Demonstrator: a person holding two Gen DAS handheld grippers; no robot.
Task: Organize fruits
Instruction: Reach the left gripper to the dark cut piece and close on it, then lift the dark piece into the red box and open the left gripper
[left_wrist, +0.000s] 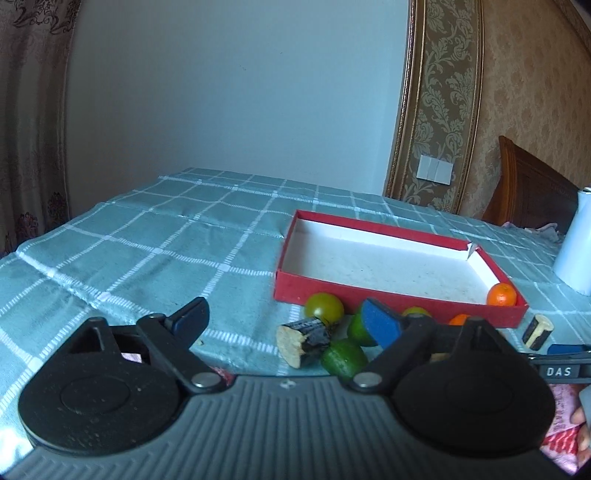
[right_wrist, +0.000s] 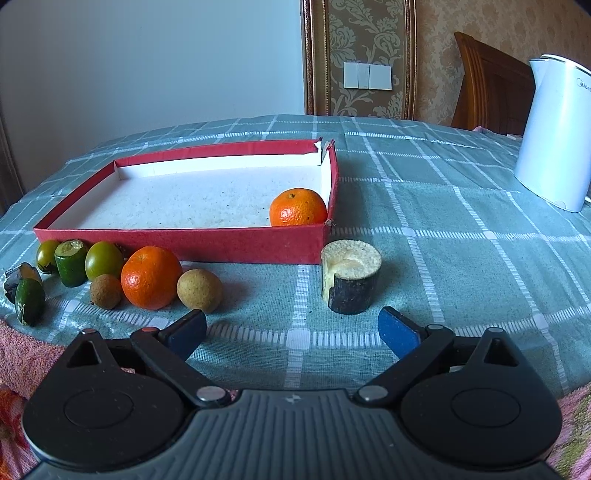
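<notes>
Your left camera sat low over the worktop (left_wrist: 129, 236), looking across at the red tray (left_wrist: 399, 301) from its left. Your right camera faced the tray (right_wrist: 177, 243) squarely, closer. Both caught its orange (left_wrist: 501, 294) (right_wrist: 297, 206).

Green checked tablecloth (right_wrist: 443, 206), white electric kettle (right_wrist: 554, 136) at its right edge, white wall switch (right_wrist: 367, 75) — wooden chair back (right_wrist: 487, 85) behind.

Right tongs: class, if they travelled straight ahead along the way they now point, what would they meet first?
Probably the upright sugarcane piece, standing slightly right of centre before the open right tongs. Behind it is the red box wall. Depth is uncertain, so they might just pass its left side.
</notes>
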